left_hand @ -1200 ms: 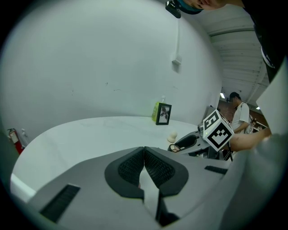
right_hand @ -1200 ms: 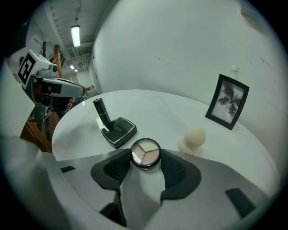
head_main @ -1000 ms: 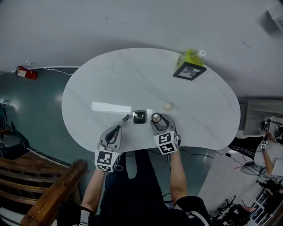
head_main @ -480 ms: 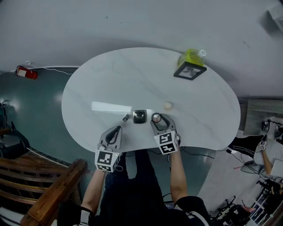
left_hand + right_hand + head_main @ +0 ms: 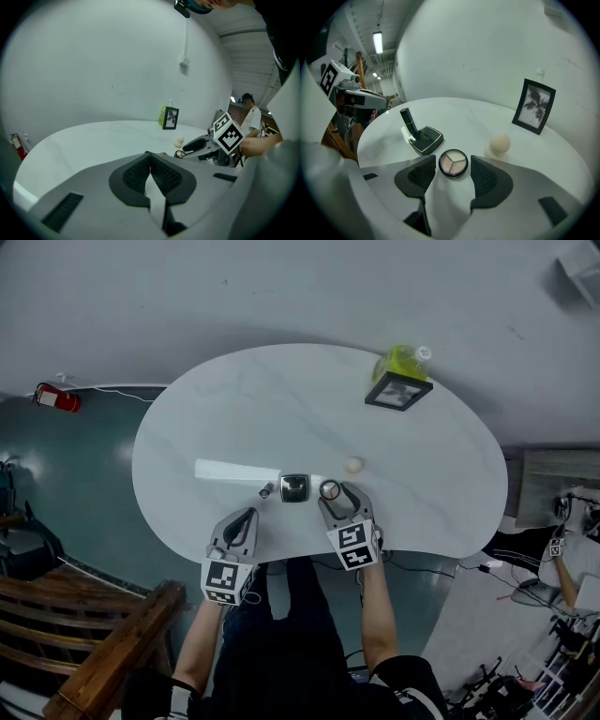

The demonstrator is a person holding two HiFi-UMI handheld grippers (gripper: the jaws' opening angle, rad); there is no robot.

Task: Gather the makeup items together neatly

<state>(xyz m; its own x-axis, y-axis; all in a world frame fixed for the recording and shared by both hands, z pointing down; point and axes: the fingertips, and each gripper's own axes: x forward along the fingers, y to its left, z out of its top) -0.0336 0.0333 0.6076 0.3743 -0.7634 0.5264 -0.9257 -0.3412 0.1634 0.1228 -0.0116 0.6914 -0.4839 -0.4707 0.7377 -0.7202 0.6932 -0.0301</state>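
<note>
— How was the right claw [image 5: 453, 165] set?

— Partly spread, with a pad against each side of the compact [image 5: 453, 162]. The compact was round and lay flat on the worktop [image 5: 459, 117] at the claw's tips, three pale shades showing on top.

— And the left claw [image 5: 150, 157]?

— Closed, tips together, nothing between them. It hung over the near edge of the worktop, left of the right claw and apart from every item.

— What lay nearest the compact?

— Just to its left, a square black case [image 5: 425, 139], lid down. At the case's far left side was a black tube [image 5: 409, 121], very close to it. Whether the two touched, and whether the tube stood or lay, I couldn't tell.

— Further out?

— A beige sponge [image 5: 500, 144] sat to the right of the compact and a little beyond it, apart from it. In the head view a long white box [image 5: 236, 470] lay left of the tube.

— And the far side?

— A frame [image 5: 533, 106] with a photo stood near the far right edge. A green bottle [image 5: 403, 360] was just behind it.
</note>
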